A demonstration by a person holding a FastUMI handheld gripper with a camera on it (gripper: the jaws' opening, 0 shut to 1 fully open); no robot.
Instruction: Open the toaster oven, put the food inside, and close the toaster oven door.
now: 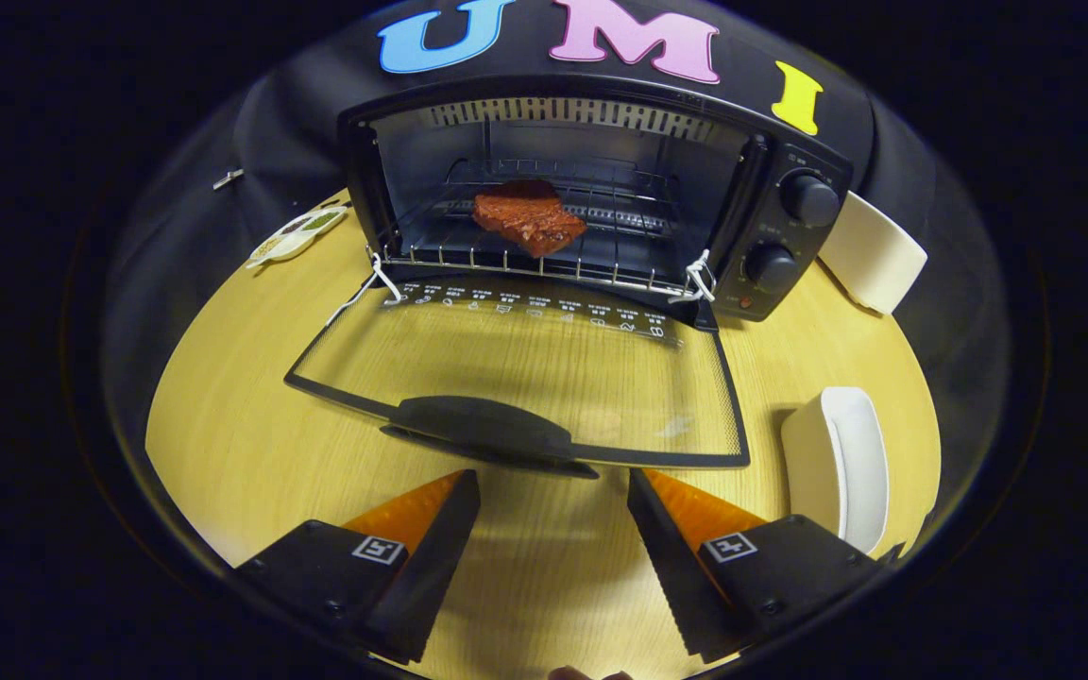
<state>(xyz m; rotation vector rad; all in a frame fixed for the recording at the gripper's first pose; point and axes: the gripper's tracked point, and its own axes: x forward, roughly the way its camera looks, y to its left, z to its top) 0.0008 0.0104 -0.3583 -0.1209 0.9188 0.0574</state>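
Note:
A black toaster oven [790,170] stands at the back of the round wooden table [223,444]. Its glass door [544,368] lies folded down flat toward me, with the black handle [483,430] on its near edge. A reddish-brown piece of food [527,219] rests on the wire rack [525,264] inside the oven. My gripper [553,486] is open, with nothing between its fingers. The fingertips sit just short of the door handle, apart from it.
A white dish [837,463] stands on the table right of the door, near my right finger. Another white dish [870,250] sits right of the oven. A small white tray [297,236] with seasonings lies left of the oven.

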